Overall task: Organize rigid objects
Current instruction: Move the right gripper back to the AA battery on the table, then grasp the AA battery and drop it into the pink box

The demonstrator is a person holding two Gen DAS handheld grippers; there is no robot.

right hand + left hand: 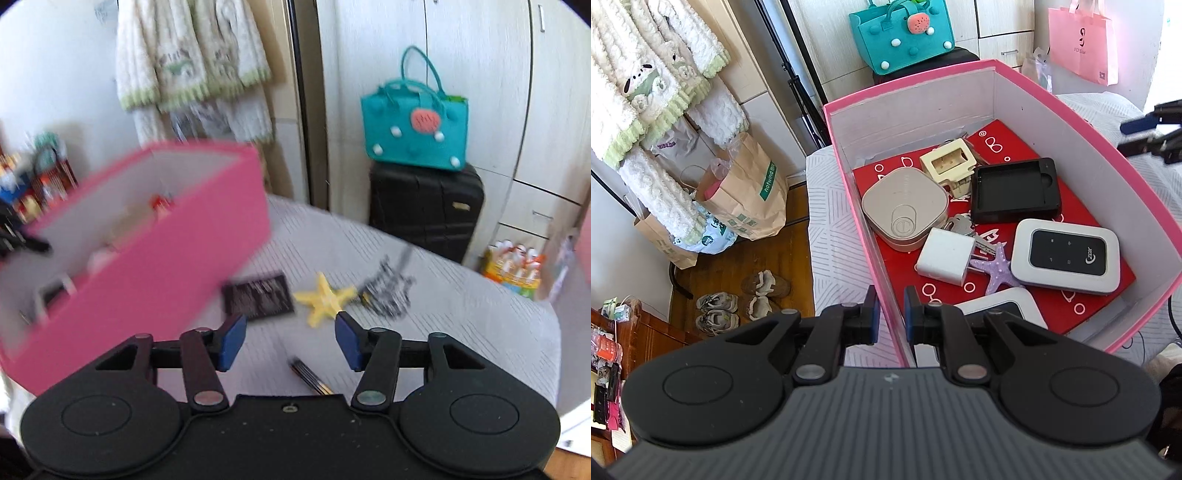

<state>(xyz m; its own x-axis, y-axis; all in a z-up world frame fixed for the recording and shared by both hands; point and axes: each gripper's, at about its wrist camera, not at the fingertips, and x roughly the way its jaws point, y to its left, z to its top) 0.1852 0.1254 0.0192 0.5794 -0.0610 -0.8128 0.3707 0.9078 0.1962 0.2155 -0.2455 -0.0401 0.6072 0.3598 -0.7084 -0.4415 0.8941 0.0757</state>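
A pink box (1071,110) with white inner walls stands on the patterned table. My left gripper (891,314) is shut on its near wall, one blue pad on each side. Inside lie a beige square case (905,206), a cream block (951,162), a black tray (1015,192), a white charger (945,256), a purple starfish (997,273) and a white pocket router (1067,254). In the right wrist view, blurred, my right gripper (290,343) is open and empty above the table. A yellow starfish (325,299) lies just ahead of it, the pink box (166,258) to its left.
Beside the yellow starfish lie a dark card (258,299) and a black tangled item (388,291); a thin striped stick (310,376) sits under the right gripper. Beyond the table stand a black suitcase (424,210) with a teal bag (413,125). Paper bags (746,192) and shoes are on the floor.
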